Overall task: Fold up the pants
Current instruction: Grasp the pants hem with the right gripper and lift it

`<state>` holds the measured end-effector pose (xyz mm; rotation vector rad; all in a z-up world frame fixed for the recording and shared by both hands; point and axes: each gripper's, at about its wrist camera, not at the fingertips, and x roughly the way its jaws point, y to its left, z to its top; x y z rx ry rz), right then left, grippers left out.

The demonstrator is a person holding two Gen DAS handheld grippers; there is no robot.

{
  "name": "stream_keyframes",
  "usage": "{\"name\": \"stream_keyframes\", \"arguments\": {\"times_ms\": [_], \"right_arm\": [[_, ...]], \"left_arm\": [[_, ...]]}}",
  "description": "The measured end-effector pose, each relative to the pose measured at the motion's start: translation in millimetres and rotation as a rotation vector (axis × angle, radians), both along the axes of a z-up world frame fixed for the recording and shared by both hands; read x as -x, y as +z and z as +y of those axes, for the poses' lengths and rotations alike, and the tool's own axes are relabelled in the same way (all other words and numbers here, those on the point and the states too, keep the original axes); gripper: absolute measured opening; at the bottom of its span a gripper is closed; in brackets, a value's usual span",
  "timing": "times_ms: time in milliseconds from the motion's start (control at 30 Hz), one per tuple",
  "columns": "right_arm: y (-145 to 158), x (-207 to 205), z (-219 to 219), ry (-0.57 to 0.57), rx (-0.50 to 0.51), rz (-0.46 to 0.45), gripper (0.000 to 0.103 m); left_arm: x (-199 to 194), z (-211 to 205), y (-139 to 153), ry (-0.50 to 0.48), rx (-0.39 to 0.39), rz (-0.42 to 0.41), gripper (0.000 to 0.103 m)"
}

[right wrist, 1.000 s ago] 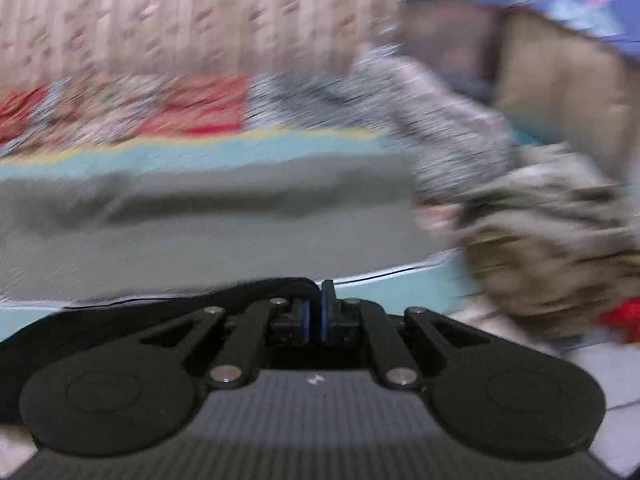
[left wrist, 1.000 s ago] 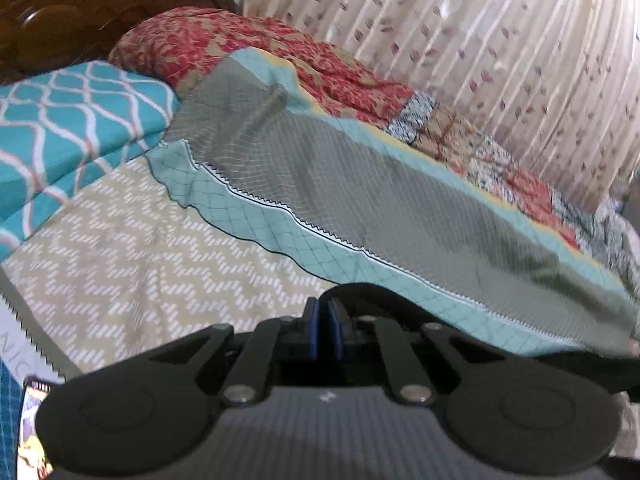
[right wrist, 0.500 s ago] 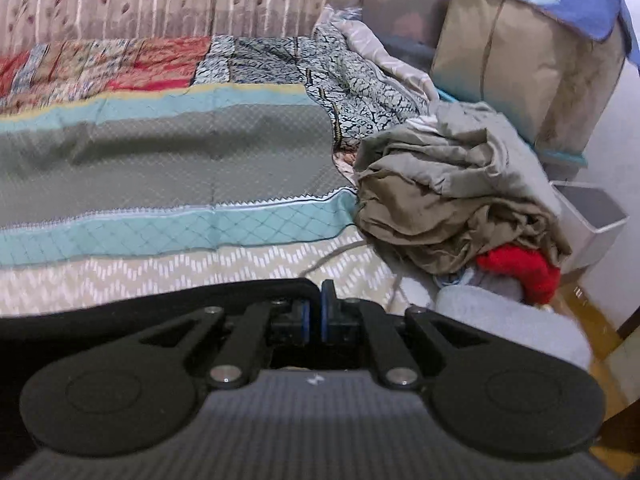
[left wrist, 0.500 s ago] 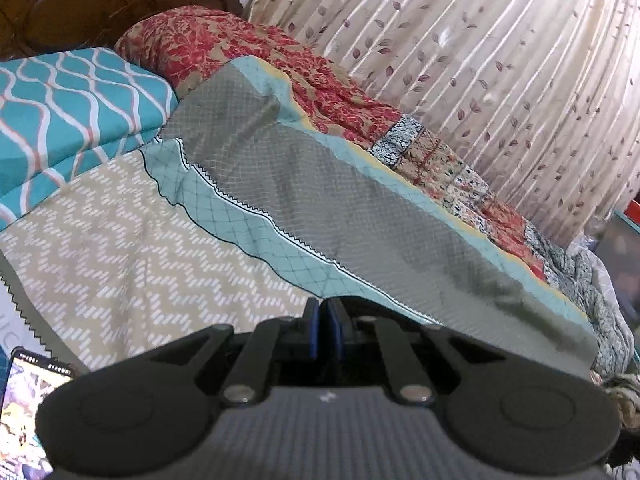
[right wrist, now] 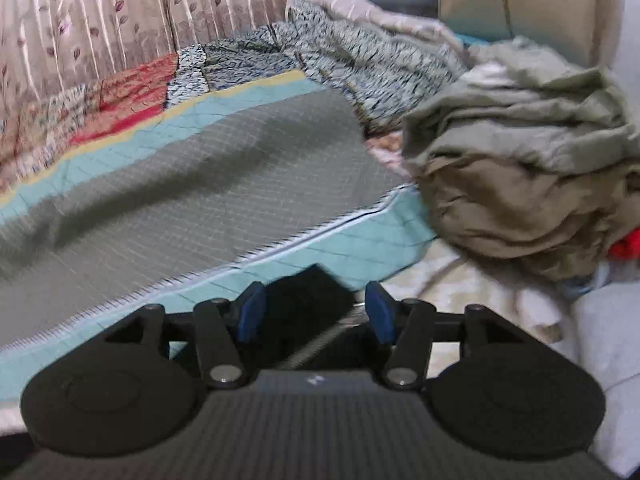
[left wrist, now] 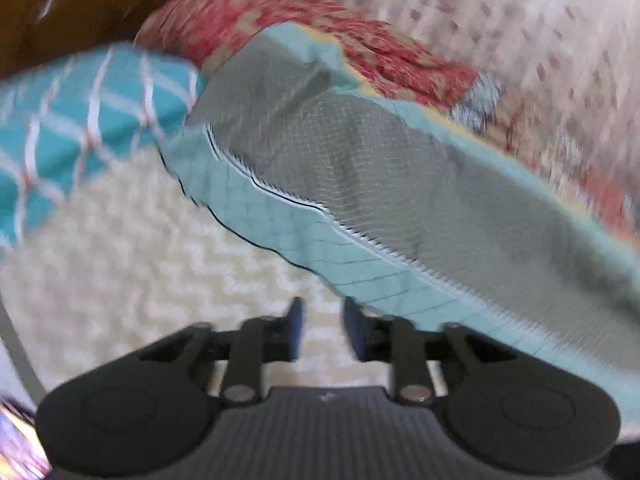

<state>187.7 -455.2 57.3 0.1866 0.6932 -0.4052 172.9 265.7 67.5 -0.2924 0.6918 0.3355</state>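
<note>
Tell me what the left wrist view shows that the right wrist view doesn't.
Left wrist only: the teal patterned pillow, the red pillow, and the left tongs open over bare sheet.

Right wrist only: the heap of khaki clothes, and the right tongs, which have just been opening, with black fabric loose between them.

Both: the grey and teal bedcover and the leaf-print curtain.

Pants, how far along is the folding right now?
Done: no finished fold can be seen; only a corner of the black pants shows. In hand: both grippers have just been opening. The left gripper has nothing between its jaws; the right gripper is open with the black fabric loose between them. Left: any further folds. A rumpled clothes pile sits beside.
</note>
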Motion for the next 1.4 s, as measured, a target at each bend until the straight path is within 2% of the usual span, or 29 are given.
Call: {"name": "stream_keyframes", "arguments": {"times_ms": [67, 133, 200, 233, 300, 433, 567, 667, 700, 733, 767, 800, 867, 967, 1067, 1167, 1233, 1300, 1400], "right_arm": [[-2.8, 8.4, -13.7, -0.040, 0.001, 0.015, 0.058], [-3.5, 16.1, -28.9, -0.076, -0.088, 0.003, 0.057], [-2.0, 19.5, -34.4, -0.092, -0.176, -0.008, 0.057], [-0.8, 18.0, -34.0, -0.089, -0.203, -0.005, 0.057], [0.8, 12.9, -28.2, -0.076, -0.251, 0.003, 0.057], [-5.2, 4.1, -0.3, -0.040, -0.347, 0.001, 0.057], [-16.3, -15.2, 28.0, -0.019, -0.304, 0.066, 0.057], [-19.2, -26.0, 32.5, -0.045, -0.299, 0.086, 0.058], [-19.0, -29.4, 32.3, -0.054, -0.309, 0.087, 0.058], [-18.4, -32.5, 31.8, -0.064, -0.307, 0.090, 0.058], [-18.1, -36.1, 30.8, -0.080, -0.295, 0.093, 0.059], [-17.0, -38.9, 29.4, -0.095, -0.282, 0.095, 0.060], [-16.2, -41.3, 24.1, -0.126, -0.286, 0.094, 0.061], [-16.2, -43.7, 11.9, -0.170, -0.320, 0.109, 0.061], [-16.3, -49.9, 9.8, -0.178, -0.307, 0.132, 0.061], [-17.2, -58.9, 14.7, -0.180, -0.296, 0.135, 0.061], [-20.7, -67.5, 20.1, -0.178, -0.276, 0.150, 0.061], [-27.6, -77.3, 23.1, -0.186, -0.255, 0.176, 0.061], [-44.7, -90.7, 24.7, -0.214, -0.251, 0.235, 0.061]], "left_arm": [[1.0, -1.5, -4.2, -0.046, -0.027, 0.028, 0.038], [3.4, -5.8, -5.6, -0.098, -0.054, 0.041, 0.039], [5.5, -16.0, -6.2, -0.173, -0.130, 0.056, 0.050], [8.2, -25.5, -6.5, -0.220, -0.182, 0.066, 0.052], [11.4, -38.7, -8.1, -0.295, -0.235, 0.079, 0.054], [13.7, -60.6, -11.1, -0.412, -0.294, 0.075, 0.058], [10.0, -82.9, -17.9, -0.531, -0.325, 0.071, 0.065], [4.2, -99.5, -20.9, -0.592, -0.351, 0.046, 0.089], [0.5, -104.8, -23.2, -0.610, -0.360, 0.044, 0.089], [-5.4, -110.3, -27.8, -0.633, -0.363, 0.058, 0.088], [-11.2, -113.3, -34.0, -0.650, -0.360, 0.083, 0.081], [-16.6, -115.3, -41.7, -0.668, -0.352, 0.117, 0.051], [-24.5, -118.9, -59.8, -0.705, -0.339, 0.199, 0.016], [-8.3, -126.1, -57.6, -0.703, -0.389, 0.142, 0.011], [4.8, -113.6, -33.6, -0.628, -0.335, 0.065, 0.011], [20.3, -99.1, -5.3, -0.508, -0.275, -0.033, 0.011], [32.3, -96.3, 8.1, -0.446, -0.268, -0.094, 0.011], [39.6, -97.4, 15.3, -0.406, -0.273, -0.127, 0.011], [42.9, -103.4, 18.4, -0.391, -0.287, -0.132, 0.011]]}}
